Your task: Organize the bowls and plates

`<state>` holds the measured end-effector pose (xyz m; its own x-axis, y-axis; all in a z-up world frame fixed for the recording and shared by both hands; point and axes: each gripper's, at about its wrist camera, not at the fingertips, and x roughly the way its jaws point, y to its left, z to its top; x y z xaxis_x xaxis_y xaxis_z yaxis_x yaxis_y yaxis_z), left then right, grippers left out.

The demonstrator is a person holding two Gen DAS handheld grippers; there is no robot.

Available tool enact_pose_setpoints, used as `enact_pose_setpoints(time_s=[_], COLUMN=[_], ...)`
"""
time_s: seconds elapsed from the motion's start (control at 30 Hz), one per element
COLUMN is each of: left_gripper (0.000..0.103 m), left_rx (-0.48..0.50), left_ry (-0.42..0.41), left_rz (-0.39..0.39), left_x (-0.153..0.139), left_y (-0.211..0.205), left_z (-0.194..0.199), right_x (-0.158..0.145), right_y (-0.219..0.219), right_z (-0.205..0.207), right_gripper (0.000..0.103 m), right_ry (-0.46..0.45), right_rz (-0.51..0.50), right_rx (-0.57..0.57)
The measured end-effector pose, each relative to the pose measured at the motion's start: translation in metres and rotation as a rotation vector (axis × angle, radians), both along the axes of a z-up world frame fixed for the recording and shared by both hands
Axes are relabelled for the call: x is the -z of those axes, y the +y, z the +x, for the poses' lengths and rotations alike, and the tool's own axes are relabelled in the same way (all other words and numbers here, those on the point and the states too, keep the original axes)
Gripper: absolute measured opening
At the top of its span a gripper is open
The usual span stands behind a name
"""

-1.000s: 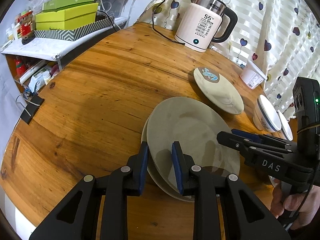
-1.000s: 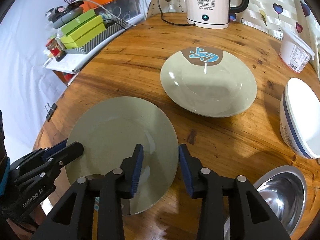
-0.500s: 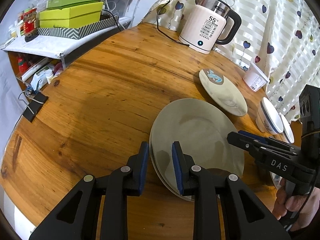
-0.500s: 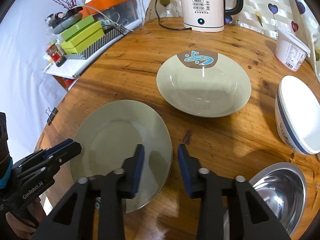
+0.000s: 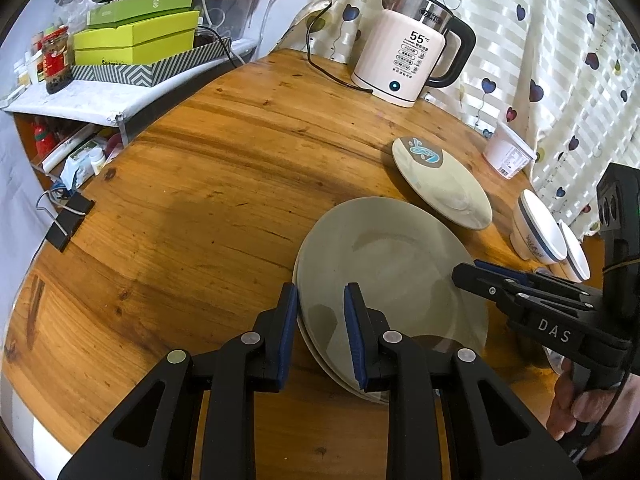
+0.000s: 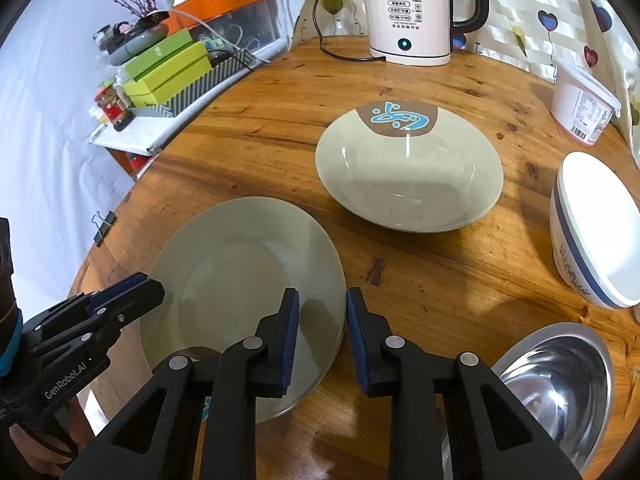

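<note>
Since a second ago: right gripper jaws narrower, closing around the right rim of the green plate, pads not visibly pressing. Left gripper straddles the opposite rim, jaws part-spread; contact unclear. Plate stacked on another, near desk edge. Beyond: patterned plate, white bowl, steel bowl, kettle.
</note>
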<state>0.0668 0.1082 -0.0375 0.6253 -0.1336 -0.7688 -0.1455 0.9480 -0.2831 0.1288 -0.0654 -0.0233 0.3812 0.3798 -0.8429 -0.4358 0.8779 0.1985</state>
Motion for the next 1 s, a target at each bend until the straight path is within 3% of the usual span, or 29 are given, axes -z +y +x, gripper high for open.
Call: enact_pose_setpoints(time_s=[0.63,1.0], left_gripper=[0.025,0.025], left_rx=[-0.019,0.011], left_ry=[-0.03,-0.08], left_rz=[0.036,0.073], left_x=[-0.012,-0.033], left_y=[0.001,-0.014], left_z=[-0.004,-0.012], right_x=[-0.012,-0.035], right_y=[-0.01,-0.029], right_z=[-0.006,-0.025], right_gripper=[0.026,0.046], right_ry=[-0.017,-0.064], right_rz=[0.021,0.058], right_rx=[0.021,0.041])
